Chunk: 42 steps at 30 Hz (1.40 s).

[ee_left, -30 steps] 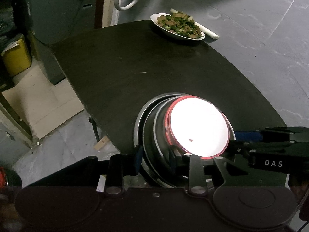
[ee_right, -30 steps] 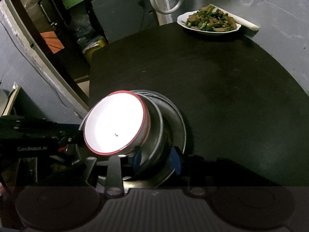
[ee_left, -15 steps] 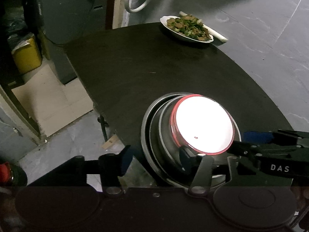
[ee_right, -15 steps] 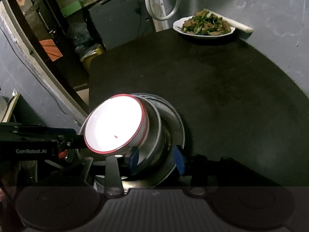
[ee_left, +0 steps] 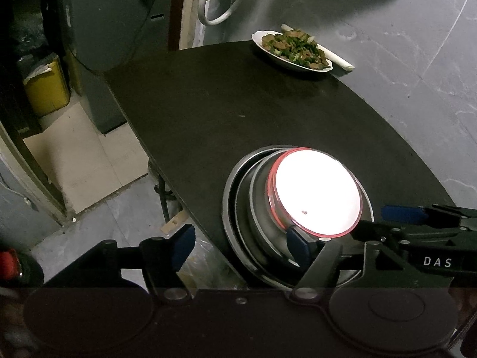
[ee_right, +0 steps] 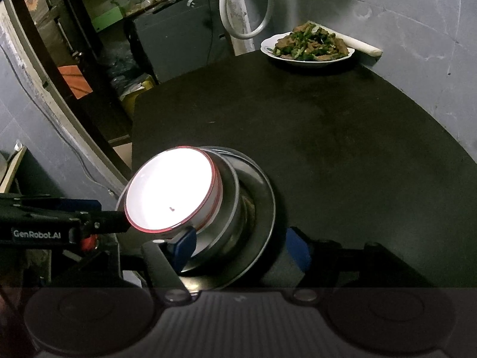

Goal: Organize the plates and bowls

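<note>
Left wrist view: your left gripper (ee_left: 238, 244) has just opened, its fingers spread and pinching nothing. The stack of bowls (ee_left: 298, 211) stands at the table's (ee_left: 238, 113) near edge, touching the right-hand finger. The right gripper (ee_right: 243, 247) has also just opened astride the stack's rim.

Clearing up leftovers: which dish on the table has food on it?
The white plate at the table's far edge, heaped with greens; the stacked red-rimmed bowl is empty.

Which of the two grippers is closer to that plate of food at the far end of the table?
Neither clearly. The left gripper and right gripper both sit at the near edge beside the stacked dishes, jaws just opened and clear of the stack, with the plate of food far across the table.
</note>
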### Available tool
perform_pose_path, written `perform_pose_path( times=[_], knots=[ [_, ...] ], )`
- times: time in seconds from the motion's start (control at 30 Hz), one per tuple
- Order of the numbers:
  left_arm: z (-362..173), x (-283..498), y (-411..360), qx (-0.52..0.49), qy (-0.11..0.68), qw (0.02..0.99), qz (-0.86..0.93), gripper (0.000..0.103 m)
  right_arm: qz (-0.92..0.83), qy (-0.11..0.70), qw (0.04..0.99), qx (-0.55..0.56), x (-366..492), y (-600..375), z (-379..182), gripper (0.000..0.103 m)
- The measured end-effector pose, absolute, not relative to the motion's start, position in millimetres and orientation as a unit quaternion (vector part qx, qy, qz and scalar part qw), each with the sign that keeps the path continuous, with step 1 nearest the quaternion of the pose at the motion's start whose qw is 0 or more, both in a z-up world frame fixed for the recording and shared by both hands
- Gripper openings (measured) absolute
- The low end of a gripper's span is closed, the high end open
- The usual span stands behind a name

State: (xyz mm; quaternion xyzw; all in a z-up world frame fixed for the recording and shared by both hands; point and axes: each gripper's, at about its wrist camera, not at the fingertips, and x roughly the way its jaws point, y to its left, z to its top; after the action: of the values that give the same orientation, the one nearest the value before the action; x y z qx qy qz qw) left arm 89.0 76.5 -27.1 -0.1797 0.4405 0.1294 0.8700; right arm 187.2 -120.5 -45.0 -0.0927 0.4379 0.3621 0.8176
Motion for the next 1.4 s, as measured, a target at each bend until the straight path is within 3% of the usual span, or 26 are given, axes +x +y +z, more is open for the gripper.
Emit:
perform_pose_path(
  times=[0.13,0.4,0.97,1.4],
  knots=[
    [-27.0,84.7,76.1,-0.176,0.431,0.873,0.143,0.086,0.362,0.433,0.821,-0.089,184.9,-123.3,-44.5,0.078],
    [-23.1,80.0,71.9,-0.173,0.410,0.881,0.160,0.097,0.360,0.421,0.830,-0.071,184.4,-132.2,-41.5,0.088],
    [-12.5,53.2,52.9,-0.167,0.342,0.899,0.218,0.102,0.372,0.381,0.846,-0.030,180.0,-158.5,-29.8,0.102],
    [-8.3,23.9,28.6,-0.102,0.307,0.929,0.178,0.102,0.321,0.341,0.883,0.005,150.3,-194.9,-19.4,0.103]
  ],
)
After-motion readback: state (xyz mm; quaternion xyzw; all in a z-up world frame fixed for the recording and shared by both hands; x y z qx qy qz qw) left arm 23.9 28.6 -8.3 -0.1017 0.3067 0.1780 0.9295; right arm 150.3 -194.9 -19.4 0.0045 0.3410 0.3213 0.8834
